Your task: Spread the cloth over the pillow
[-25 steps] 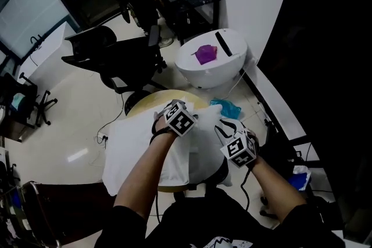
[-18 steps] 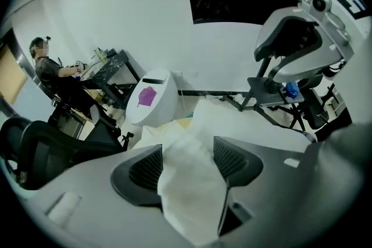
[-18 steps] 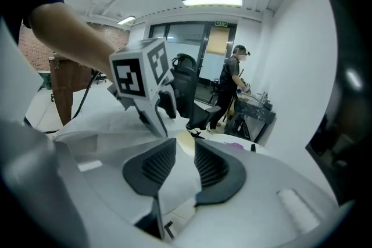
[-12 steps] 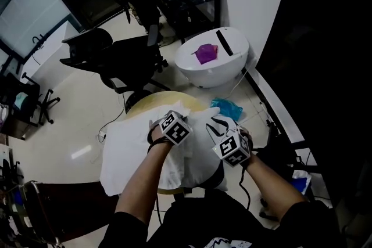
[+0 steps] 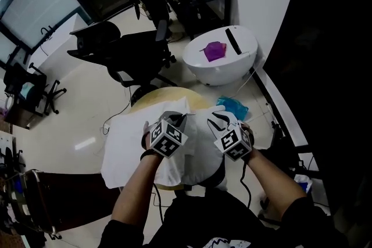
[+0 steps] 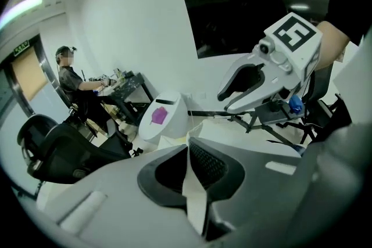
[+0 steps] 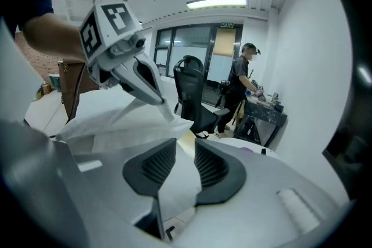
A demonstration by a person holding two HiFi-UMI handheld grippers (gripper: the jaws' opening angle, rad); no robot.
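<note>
Both sets of jaws, left gripper (image 5: 181,119) and right gripper (image 5: 217,120), tight on cloth (image 5: 129,147) edge.

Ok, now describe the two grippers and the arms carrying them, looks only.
The left gripper and the right gripper are both white moulded plastic, with dark ribbed pads set in black surrounds. Each carries a cube with black-and-white square markers. The person wears a black short-sleeved top, and the forearms are bare. A thin dark cable seems to hang below each wrist.
</note>
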